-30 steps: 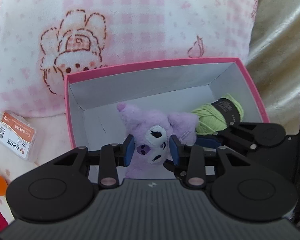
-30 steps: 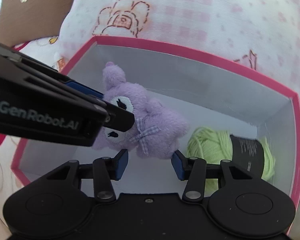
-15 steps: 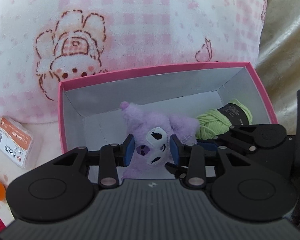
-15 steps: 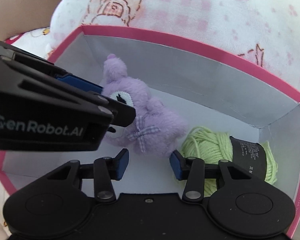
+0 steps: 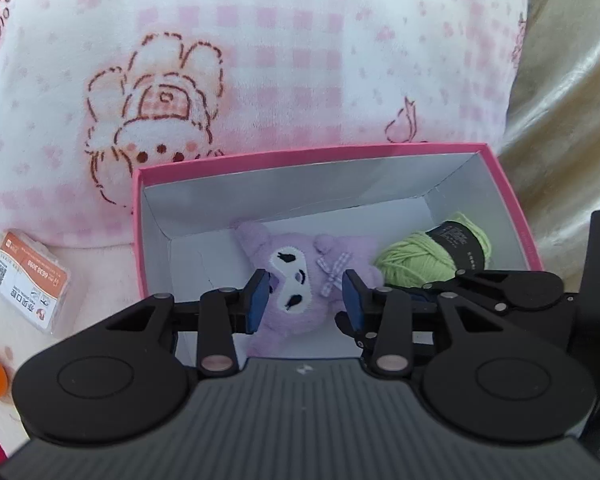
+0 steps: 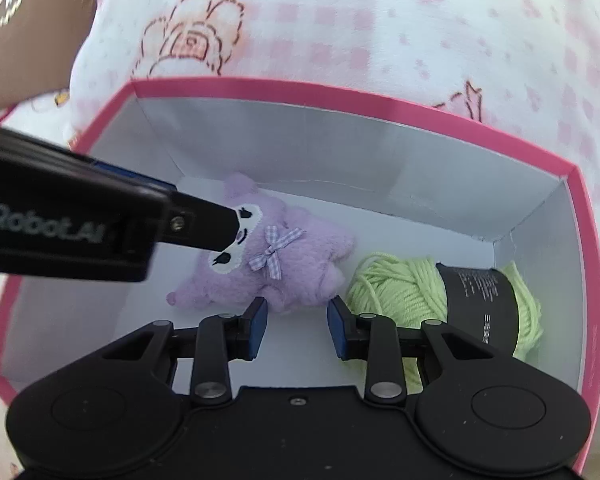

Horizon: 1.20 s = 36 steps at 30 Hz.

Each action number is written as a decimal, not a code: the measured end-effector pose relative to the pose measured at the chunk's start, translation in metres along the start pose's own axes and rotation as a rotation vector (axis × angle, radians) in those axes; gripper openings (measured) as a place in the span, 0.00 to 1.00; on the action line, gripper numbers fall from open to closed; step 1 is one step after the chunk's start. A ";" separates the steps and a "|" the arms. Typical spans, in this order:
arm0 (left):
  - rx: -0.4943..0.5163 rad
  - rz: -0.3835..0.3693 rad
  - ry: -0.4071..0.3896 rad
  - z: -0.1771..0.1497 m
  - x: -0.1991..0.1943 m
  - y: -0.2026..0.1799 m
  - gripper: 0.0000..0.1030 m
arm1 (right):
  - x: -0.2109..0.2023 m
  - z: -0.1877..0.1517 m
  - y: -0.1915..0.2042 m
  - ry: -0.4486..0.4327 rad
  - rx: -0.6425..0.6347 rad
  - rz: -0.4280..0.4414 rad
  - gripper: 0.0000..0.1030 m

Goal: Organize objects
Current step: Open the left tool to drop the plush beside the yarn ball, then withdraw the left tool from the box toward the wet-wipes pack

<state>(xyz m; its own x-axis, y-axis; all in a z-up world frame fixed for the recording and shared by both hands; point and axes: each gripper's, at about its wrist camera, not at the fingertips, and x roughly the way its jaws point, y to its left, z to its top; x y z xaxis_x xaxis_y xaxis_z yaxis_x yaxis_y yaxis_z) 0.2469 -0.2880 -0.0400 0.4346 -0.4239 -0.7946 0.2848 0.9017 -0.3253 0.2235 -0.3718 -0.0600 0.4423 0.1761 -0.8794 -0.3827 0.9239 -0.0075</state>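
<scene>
Left tongs (image 5: 304, 298) first: opening right now around the head of the plush toy (image 5: 300, 276), touching fur with both pads. Treat this as a loosening hold, not yet a free one. Finish spreading before lifting; pull away too soon and risk dragging the toy up out of the box (image 5: 300, 160) by its pile. Back out along the same slant, up and toward the near wall of the box, without sweeping sideways.

Right tongs (image 6: 296, 314): closing, narrow, with nothing between the pads but bare box floor, tips just short of the toy's lower edge. Avoid nipping the fur or the checked bow. No need to grip anything here; hold off, then rise clear after the left release.

Toy itself: lying face-up on the floor of the box, about mid-box, 1 ear toward the far wall. Just beside it, toward the right wall of the box, 1 ball of green yarn (image 5: 420, 256) with a dark label, touching the toy or very nearly so; hard to tell which. Leave both undisturbed.

Outside the box: a pink checked pillow (image 5: 300, 60) pressed against the far wall and, off the left wall, a small orange-and-white card packet (image 5: 28, 280), probably a next item to bring in. Count this placement as done only after clearing the rim with both tongs.
</scene>
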 end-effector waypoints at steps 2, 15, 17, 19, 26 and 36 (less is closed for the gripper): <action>0.025 0.018 -0.017 -0.003 -0.006 -0.001 0.38 | -0.007 -0.002 -0.001 -0.014 0.016 0.029 0.35; 0.069 -0.010 -0.008 -0.016 -0.046 0.003 0.52 | -0.063 -0.024 0.013 -0.220 0.049 0.031 0.39; 0.067 -0.016 -0.002 -0.017 -0.056 0.004 0.52 | -0.072 -0.030 0.017 -0.263 0.063 0.021 0.39; 0.101 0.004 -0.013 -0.018 -0.068 0.002 0.55 | -0.084 -0.038 0.023 -0.280 0.051 0.023 0.39; 0.167 0.043 -0.028 -0.034 -0.111 -0.001 0.66 | -0.115 -0.053 0.052 -0.301 -0.009 0.028 0.59; 0.189 0.068 -0.049 -0.061 -0.163 0.007 0.79 | -0.156 -0.072 0.096 -0.335 -0.091 -0.066 0.91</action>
<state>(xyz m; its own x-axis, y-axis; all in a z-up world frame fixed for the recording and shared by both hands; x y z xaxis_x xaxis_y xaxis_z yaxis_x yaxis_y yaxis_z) 0.1256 -0.2075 0.0563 0.4979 -0.3706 -0.7840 0.4067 0.8983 -0.1663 0.0594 -0.3348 0.0426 0.7041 0.2325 -0.6709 -0.4083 0.9056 -0.1146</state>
